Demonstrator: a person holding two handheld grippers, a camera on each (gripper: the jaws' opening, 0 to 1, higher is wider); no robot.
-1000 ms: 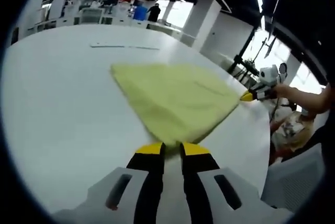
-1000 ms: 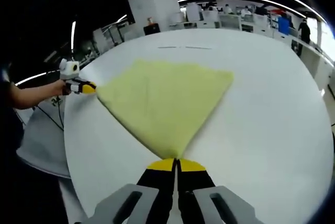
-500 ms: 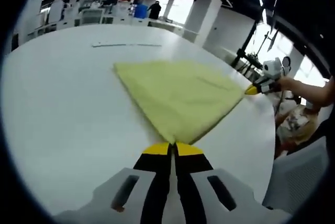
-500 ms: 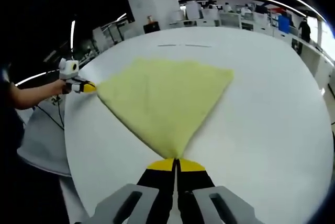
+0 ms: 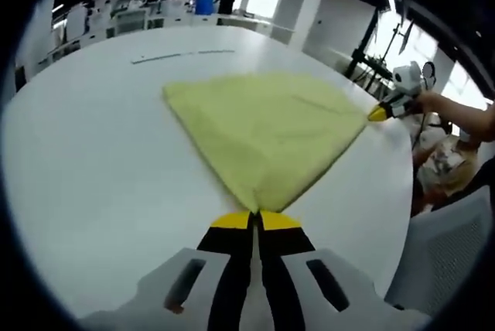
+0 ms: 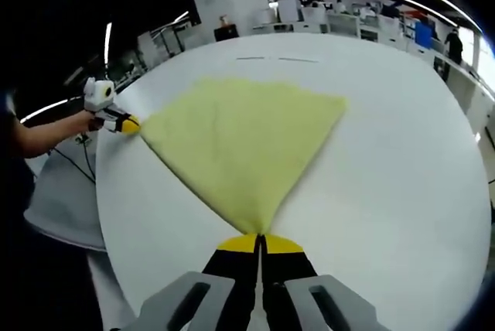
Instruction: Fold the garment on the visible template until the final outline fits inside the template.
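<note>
Cloth (image 5: 267, 134), yellow, lies spread on the white table (image 5: 93, 168), its near corners pinched by both grippers. The left gripper (image 5: 254, 221) and right gripper (image 6: 260, 243) each have their jaws clamped together on a corner. Faint template lines (image 6: 267, 59) at the far edge are hard to make out.

surface: white table (image 5: 85, 161) | on it: yellow garment (image 5: 267, 130), spread flat

Right tool (image 6: 259, 240) pinches yellow garment (image 6: 241, 139) corner.
</note>
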